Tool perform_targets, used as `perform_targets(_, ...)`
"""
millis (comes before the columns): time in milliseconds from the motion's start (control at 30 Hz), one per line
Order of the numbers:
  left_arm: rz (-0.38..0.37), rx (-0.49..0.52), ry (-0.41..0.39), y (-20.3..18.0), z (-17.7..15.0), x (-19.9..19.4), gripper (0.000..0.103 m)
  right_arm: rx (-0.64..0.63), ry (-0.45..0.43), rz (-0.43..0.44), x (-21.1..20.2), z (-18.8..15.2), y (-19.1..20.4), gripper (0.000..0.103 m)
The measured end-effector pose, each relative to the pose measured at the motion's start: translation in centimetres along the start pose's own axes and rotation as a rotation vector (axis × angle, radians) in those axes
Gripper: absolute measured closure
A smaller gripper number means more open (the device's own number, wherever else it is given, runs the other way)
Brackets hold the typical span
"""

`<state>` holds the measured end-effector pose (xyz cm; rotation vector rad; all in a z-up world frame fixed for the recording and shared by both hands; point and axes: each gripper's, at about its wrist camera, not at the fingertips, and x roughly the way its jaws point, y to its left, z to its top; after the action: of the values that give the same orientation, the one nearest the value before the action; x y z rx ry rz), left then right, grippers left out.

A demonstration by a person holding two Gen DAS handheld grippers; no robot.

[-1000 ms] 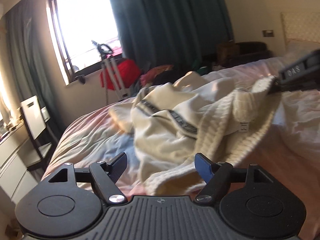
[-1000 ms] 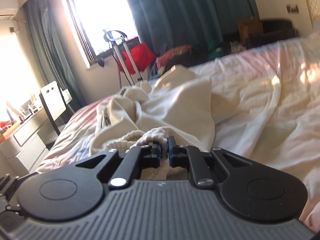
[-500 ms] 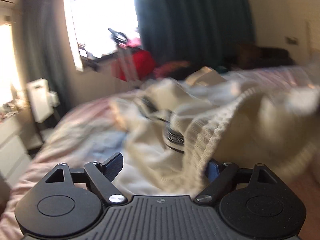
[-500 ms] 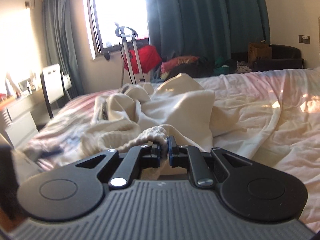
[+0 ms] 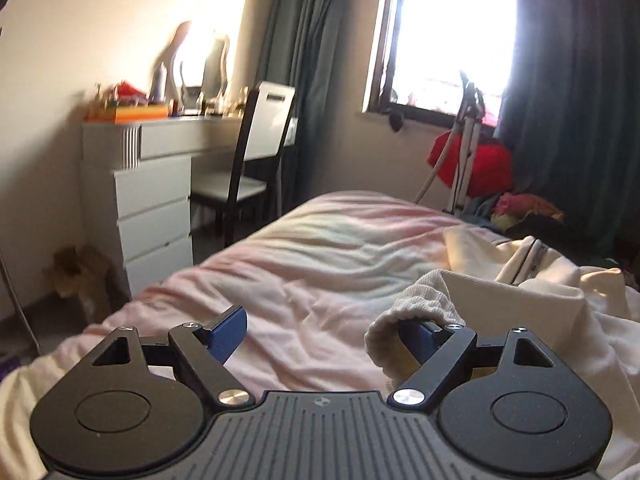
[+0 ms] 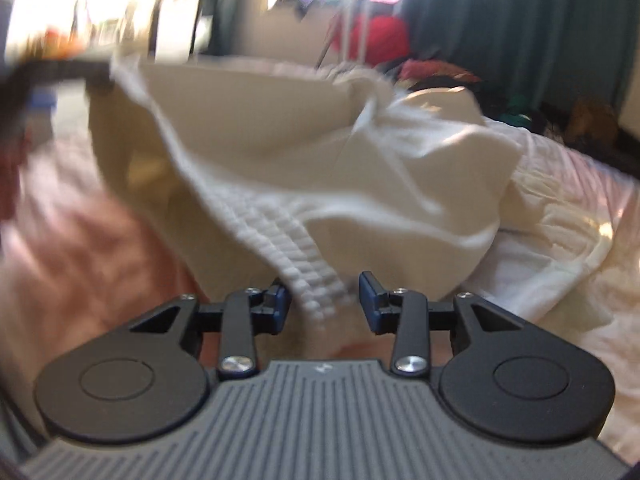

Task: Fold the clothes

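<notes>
- Left wrist view: the left gripper [image 5: 322, 334] has its jaws spread wide; the ribbed hem of the cream garment [image 5: 472, 300] drapes over its right finger [image 5: 416, 338] at 3 o'clock, not pinched.
- Right wrist view, blurred: the right gripper [image 6: 323, 300] stands partly parted, with the garment's ribbed band [image 6: 304, 264] hanging loose between the fingers.
- Cream cloth lies heaped on the pink bed [image 5: 320, 252], toward 12 o'clock from the right gripper.
- At 10 o'clock in the left view stand a white dresser [image 5: 148, 184] and a chair [image 5: 256, 152].

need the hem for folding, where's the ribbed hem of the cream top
In the right wrist view the ribbed hem runs diagonally down into the open right tongs, lifted above the pink bedsheet.
</notes>
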<state>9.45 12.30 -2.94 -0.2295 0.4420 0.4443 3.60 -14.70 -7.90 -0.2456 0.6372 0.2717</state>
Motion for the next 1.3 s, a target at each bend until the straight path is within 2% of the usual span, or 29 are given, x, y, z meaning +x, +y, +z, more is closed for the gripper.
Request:
perform_targets(100,0.029,0.013,0.039,1.1,-0.4,0.8,0.018,-0.132,0.051,-0.008,0.4,-0.7,2.2,0.062)
perform_targets(167,0.04,0.02,0.068,1.4,-0.8,1.1,0.018,-0.17,0.069,0.005,0.0,-0.9,2.8,0.061)
perform_targets(267,0.033,-0.008,0.131,2.4,-1.3,1.5,0.017,-0.103,0.069,0.076,-1.5,-0.6,2.1,0.061)
perform_targets(367,-0.078,-0.155,0.258,4.5,-1.4,1.7,0.022,0.09,0.061,0.206,-3.4,-0.4,-0.5,0.061)
perform_targets(433,-0.155,-0.257,0.315,6.4,-1.4,0.9,0.022,0.271,0.053,0.353,-4.4,-0.6,-2.7,0.062)
perform_targets(533,-0.254,-0.354,0.337,8.6,-1.1,-0.8,0.02,0.495,0.067,0.407,-4.3,-1.8,-5.2,0.056)
perform_targets(567,-0.288,-0.383,0.33,9.2,-1.0,-1.5,0.019,0.57,0.071,0.424,-4.3,-2.2,-6.0,0.05)
perform_targets(600,-0.326,-0.411,0.316,9.7,-0.8,-1.9,0.016,0.65,0.094,0.412,-3.6,-2.7,-6.8,0.04)
perform_targets(667,-0.395,-0.475,0.303,10.1,-0.7,-2.0,0.012,0.811,0.143,0.382,-2.0,-3.7,-8.3,0.029)
perform_targets(700,-0.429,-0.508,0.298,10.2,-0.7,-1.9,0.01,0.868,0.159,0.4,-1.4,-4.1,-8.5,0.02)
perform_targets(767,-0.488,-0.564,0.293,10.3,-0.8,-1.6,0.007,0.977,0.19,0.443,0.0,-5.0,-8.8,0.019)
perform_targets(933,-0.5,-0.546,0.366,7.2,-1.2,2.0,0.005,1.25,0.27,0.55,3.3,-7.3,-9.5,0.018)
perform_targets(1000,-0.492,-0.535,0.391,6.0,-1.6,3.4,0.007,1.29,0.249,0.57,3.9,-7.4,-9.4,0.018)
perform_targets(1067,-0.467,-0.534,0.407,5.3,-2.0,4.7,0.013,1.325,0.22,0.59,4.5,-7.3,-9.3,0.018)
perform_targets(1133,-0.44,-0.54,0.414,5.2,-2.3,5.7,0.037,1.287,0.207,0.579,4.4,-7.0,-9.2,0.019)
perform_targets(1200,-0.423,-0.546,0.409,5.4,-2.5,6.2,0.05,1.246,0.195,0.566,4.2,-6.6,-9.0,0.042)
perform_targets(1267,-0.429,-0.552,0.396,5.6,-2.4,6.3,0.061,1.206,0.184,0.552,4.0,-6.3,-8.8,0.052)
perform_targets(1300,-0.432,-0.549,0.386,5.6,-2.3,6.1,0.072,1.185,0.178,0.546,4.0,-6.1,-8.7,0.06)
